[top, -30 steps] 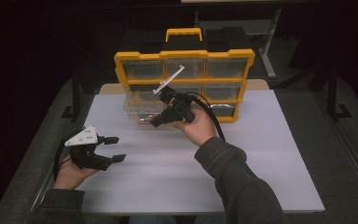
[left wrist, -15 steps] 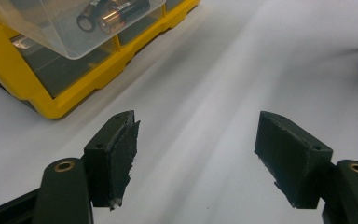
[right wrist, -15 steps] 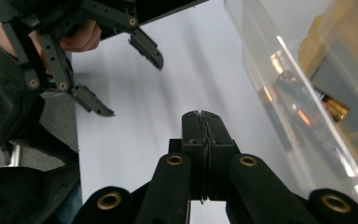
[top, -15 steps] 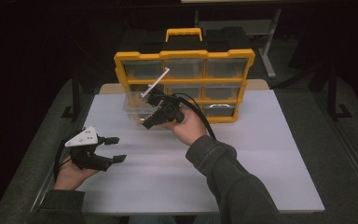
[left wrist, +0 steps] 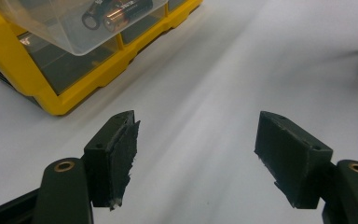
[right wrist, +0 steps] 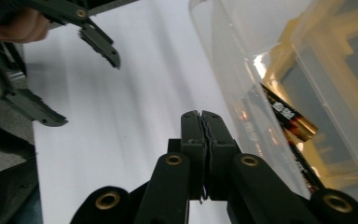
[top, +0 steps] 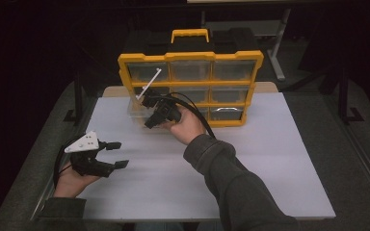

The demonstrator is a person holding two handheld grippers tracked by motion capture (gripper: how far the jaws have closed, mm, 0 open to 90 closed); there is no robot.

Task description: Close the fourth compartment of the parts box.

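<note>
Right gripper (right wrist: 201, 116) pressed shut on nothing, just beside the wall of a clear bin (right wrist: 242, 70) holding batteries (right wrist: 286, 116). Bin pulled out at the lower left of the yellow organizer (top: 191, 86), near the table's (top: 270, 159) far edge. Left gripper (left wrist: 196, 154) spread wide and empty, low over the near left corner.

The person wears dark grey-green long sleeves. Each hand carries a black plastic two-jaw gripper with brass-coloured pivot rivets and a trailing black cable; the left gripper (top: 113, 155) bears a pale grey three-cornered plate; the right gripper (top: 147, 101) has none visible.
</note>
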